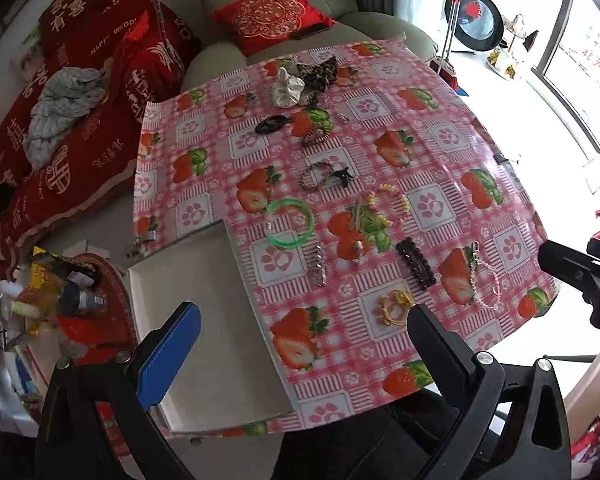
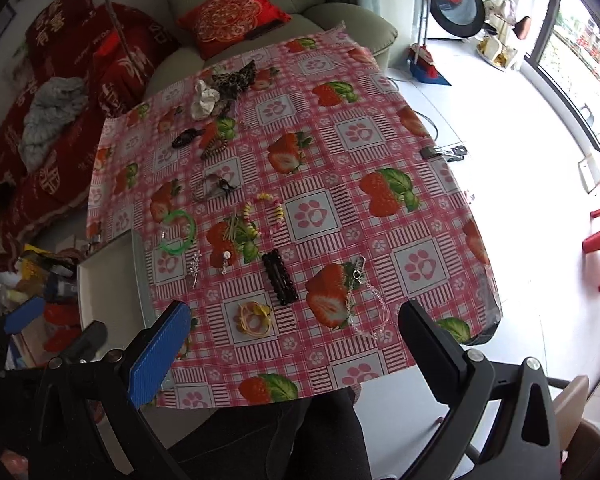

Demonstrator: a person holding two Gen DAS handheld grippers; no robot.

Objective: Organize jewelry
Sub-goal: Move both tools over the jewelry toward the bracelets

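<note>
So we had both grippers hovering off the near edge of the worktop [image 2: 380, 152], nothing picked up yet. Left gripper [image 1: 304, 344] was spread wide and empty, right gripper [image 2: 296, 344] the same. The white tray [image 1: 204, 320] sat at the near-left corner, bare as far as we could see. Jewelry was scattered down the middle: the yellow hair ties [image 2: 254, 318] lay just ahead of the right gripper, closest to the near edge, with the black hair clip [image 2: 280, 278] right behind them, its long axis running roughly near-to-far. We figured the right side was nearer for those.
</note>
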